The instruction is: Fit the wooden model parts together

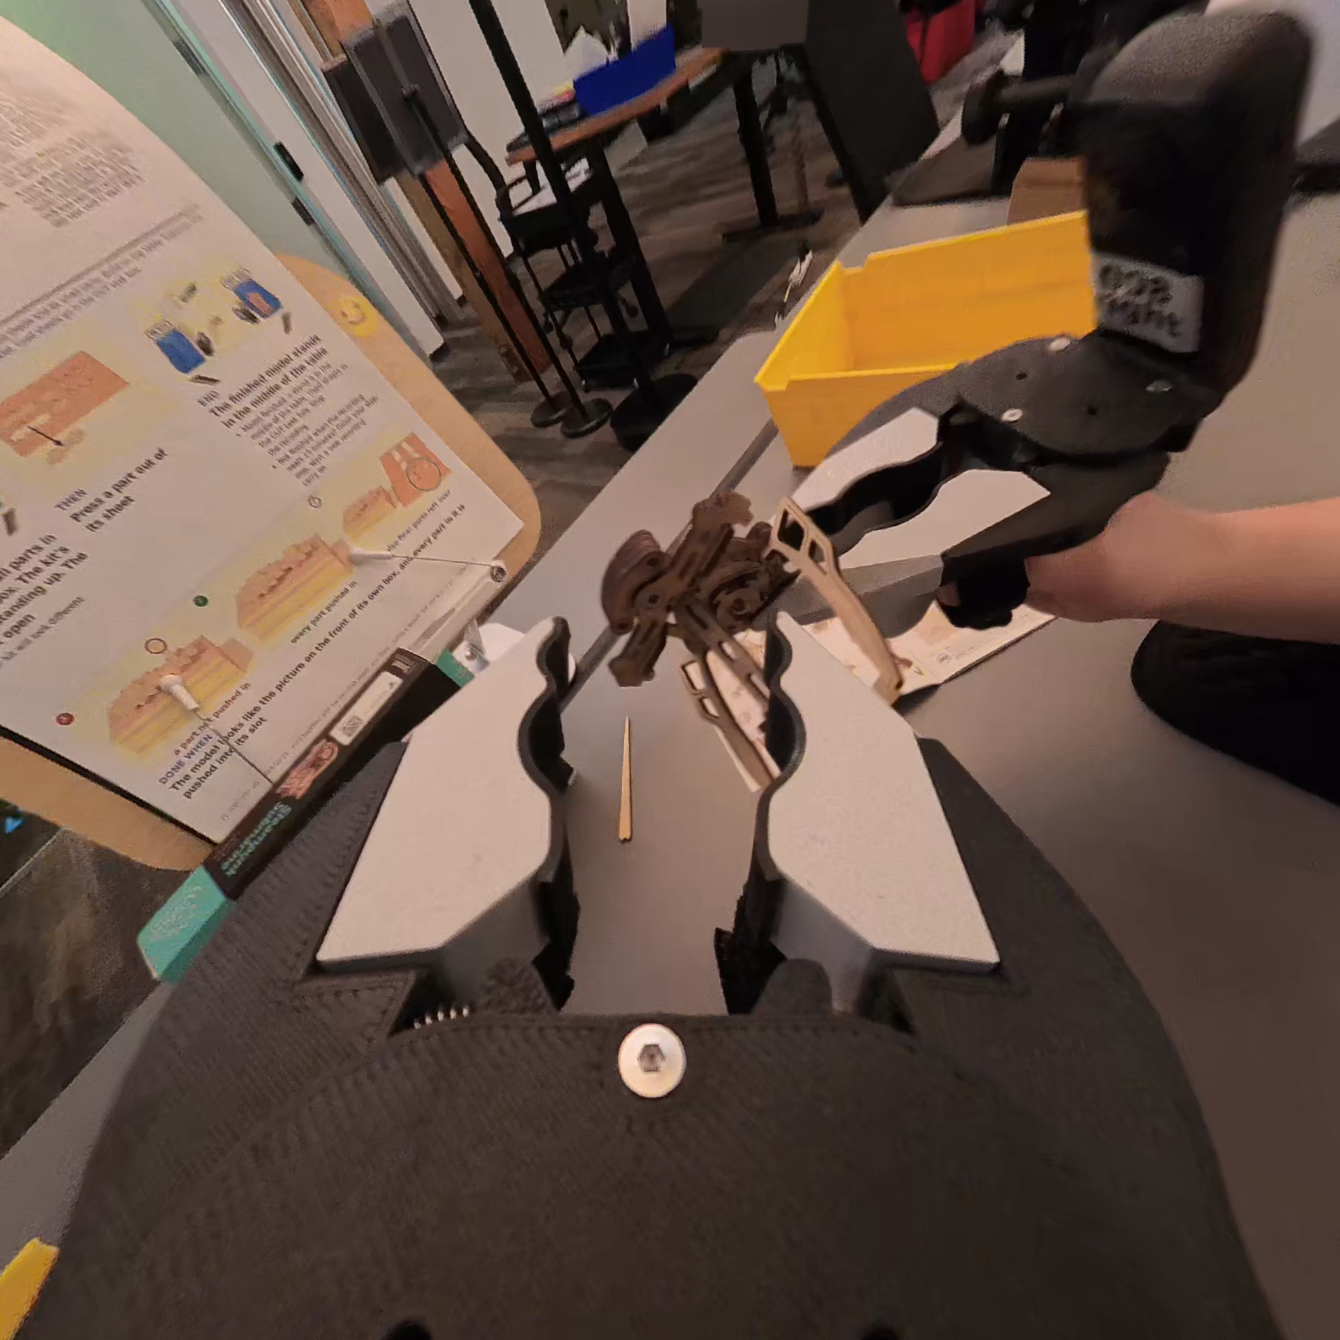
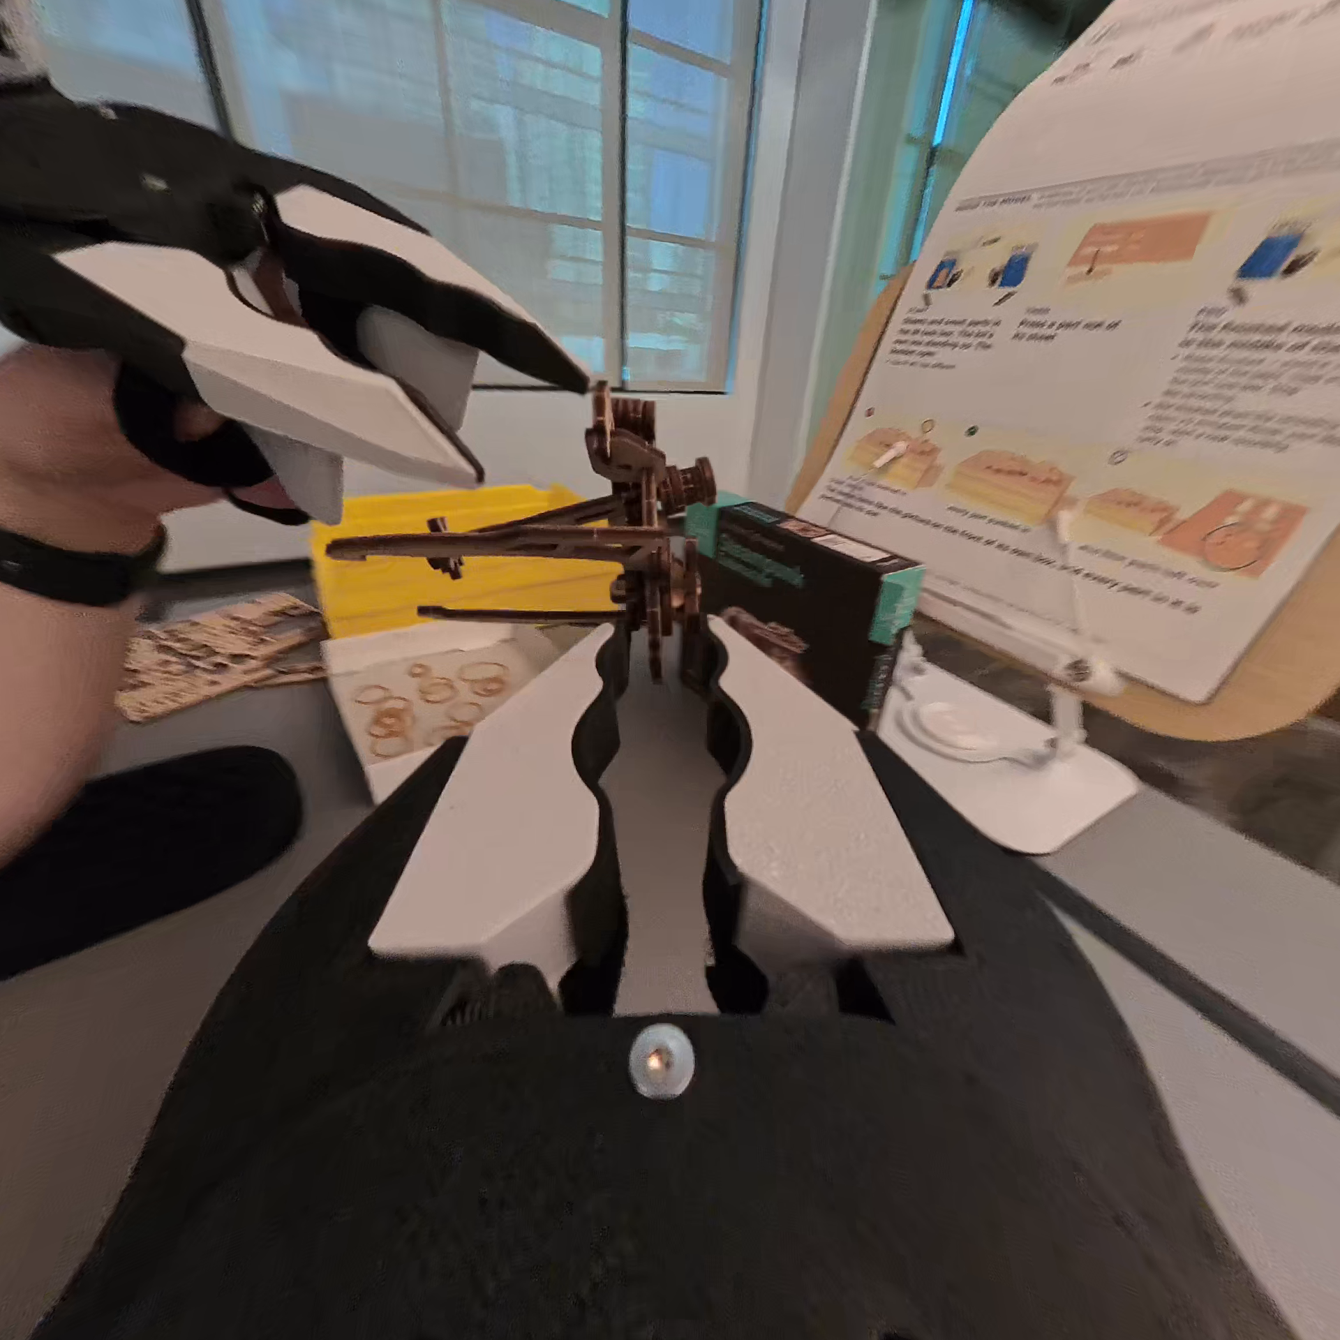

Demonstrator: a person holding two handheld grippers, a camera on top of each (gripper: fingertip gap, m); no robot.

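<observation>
A half-built wooden model (image 2: 645, 522) is held up above the grey table (image 1: 1088, 761), clamped at its dark core between the jaws of the right gripper (image 2: 661, 638).

The model looks light but fragile. It is thin laser-cut plywood, with stacked gear-like discs and two long slim arms reaching toward the left gripper (image 1: 667, 638). That gripper's jaws stand apart and seem to hold nothing. The thick core is probably the safest place to hold it, because the arms would likely snap or pull out of their slots. A thin wooden stick (image 1: 625, 779) lies loose on the table under the left jaws. The right fingers hide the gripped spot, blur hides the joints, and a brownish patch deep in the left jaws cannot be identified.
</observation>
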